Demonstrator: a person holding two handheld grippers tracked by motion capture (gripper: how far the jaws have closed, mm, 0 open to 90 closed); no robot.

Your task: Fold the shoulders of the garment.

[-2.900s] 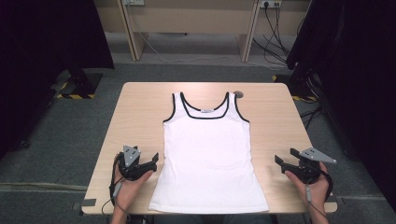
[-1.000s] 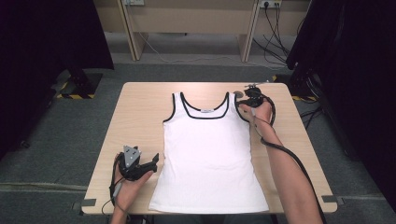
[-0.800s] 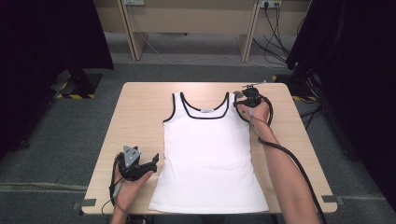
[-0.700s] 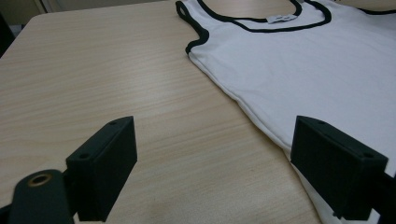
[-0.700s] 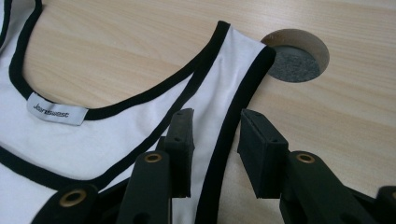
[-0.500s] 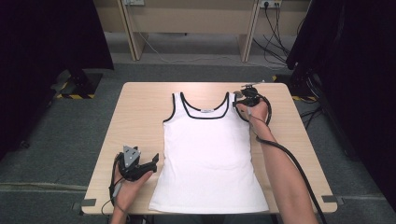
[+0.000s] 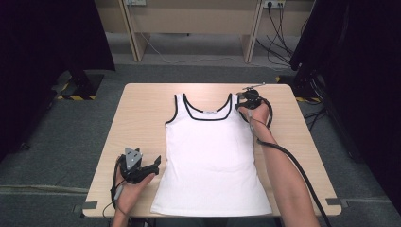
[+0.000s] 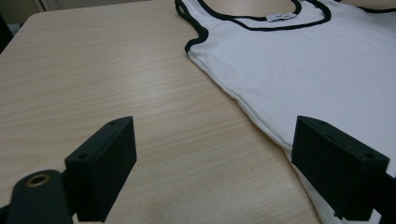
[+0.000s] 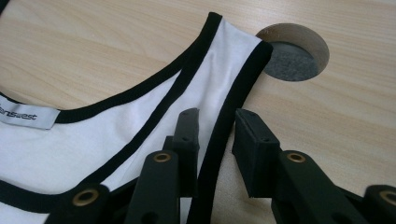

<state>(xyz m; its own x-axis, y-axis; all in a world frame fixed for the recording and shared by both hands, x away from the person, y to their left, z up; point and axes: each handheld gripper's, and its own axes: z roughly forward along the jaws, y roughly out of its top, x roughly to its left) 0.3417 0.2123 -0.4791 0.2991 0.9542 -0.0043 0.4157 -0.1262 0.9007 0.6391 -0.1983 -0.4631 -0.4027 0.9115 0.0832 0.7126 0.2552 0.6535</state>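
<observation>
A white tank top [image 7: 213,156] with black trim lies flat and face up on the wooden table [image 7: 142,118], neckline toward the top of the high view and hem near the bottom edge. It looks to be thin, light knit fabric: limp, no stiffness, likely to drape and stretch when lifted and to drag or crease if pulled across the wood. The bound black edges look the firmest places to grip. The right gripper [image 9: 215,135], upper right of centre in the high view, straddles the black binding of the strap [image 9: 233,70] just below a round cable hole [image 9: 293,51]. Its jaws have just been closing, with the strap edge between them, but a gap shows beside the cloth, so nothing is pinched yet. The left gripper [image 8: 215,172], lower left in the high view, rests on the table with jaws wide apart and empty, one pad [image 8: 338,163] over the shirt's side seam. Judged risk: a one-point lift would bunch the garment, so two grips at matching edges seem advisable.
</observation>
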